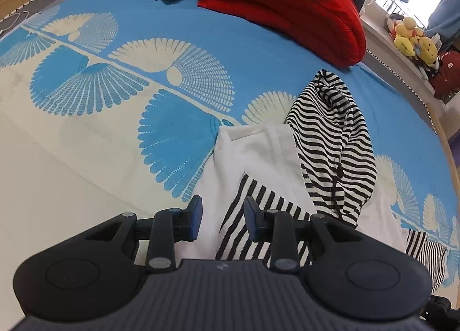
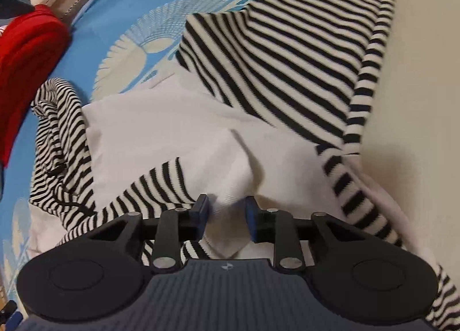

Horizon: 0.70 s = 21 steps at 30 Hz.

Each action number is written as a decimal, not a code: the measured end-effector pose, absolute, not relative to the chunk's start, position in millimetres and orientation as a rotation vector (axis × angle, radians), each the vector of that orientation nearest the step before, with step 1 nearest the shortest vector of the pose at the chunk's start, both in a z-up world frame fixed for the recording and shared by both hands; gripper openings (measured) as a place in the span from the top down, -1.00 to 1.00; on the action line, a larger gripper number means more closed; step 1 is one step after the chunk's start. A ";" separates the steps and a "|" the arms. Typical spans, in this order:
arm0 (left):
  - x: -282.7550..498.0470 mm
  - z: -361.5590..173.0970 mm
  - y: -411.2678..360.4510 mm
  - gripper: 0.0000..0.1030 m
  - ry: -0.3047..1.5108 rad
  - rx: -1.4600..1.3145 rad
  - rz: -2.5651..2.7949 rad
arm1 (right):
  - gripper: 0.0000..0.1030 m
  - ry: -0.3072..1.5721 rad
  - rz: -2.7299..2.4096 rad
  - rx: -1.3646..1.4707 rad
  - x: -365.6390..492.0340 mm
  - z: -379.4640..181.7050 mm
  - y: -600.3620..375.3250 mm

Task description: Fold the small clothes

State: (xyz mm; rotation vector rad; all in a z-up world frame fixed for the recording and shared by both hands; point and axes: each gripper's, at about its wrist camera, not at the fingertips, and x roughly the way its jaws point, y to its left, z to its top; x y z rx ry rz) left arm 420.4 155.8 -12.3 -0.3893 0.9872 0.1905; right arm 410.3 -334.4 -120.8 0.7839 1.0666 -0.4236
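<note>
Black gripper housing is filling the bottom of both wrist views as I am working over the bed point(image 1: 86, 135). My left gripper point(image 1: 222, 217) is standing part open with nothing pressed between its blue pads; the white fabric and a striped sleeve cuff point(image 1: 247, 233) are lying directly under and just ahead of it. My right gripper point(image 2: 227, 216) is standing narrower, with a raised fold of white cloth point(image 2: 230, 175) between its fingers, though I cannot tell whether the pads are pressing it. The striped garment point(image 2: 273, 66) is sprawling ahead of that gripper, its hood point(image 1: 330, 135) bunched ahead and right of the left one. I am judging it soft, light and floppy, likely to slump, so I am favouring seams, cuffs or hem edges for holds.
</note>
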 end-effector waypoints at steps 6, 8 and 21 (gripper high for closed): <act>419.8 -20.4 161.8 0.31 1.018 -0.428 0.179 | 0.93 0.856 -0.304 0.706 403.4 -77.5 -322.7; 419.5 -21.8 161.0 0.31 1.021 -0.426 0.174 | 0.93 0.688 -0.201 0.614 397.4 -44.0 -311.0; 417.8 -41.3 110.0 0.31 1.108 -0.331 0.039 | 0.79 0.902 -0.328 0.596 396.8 -82.8 -330.6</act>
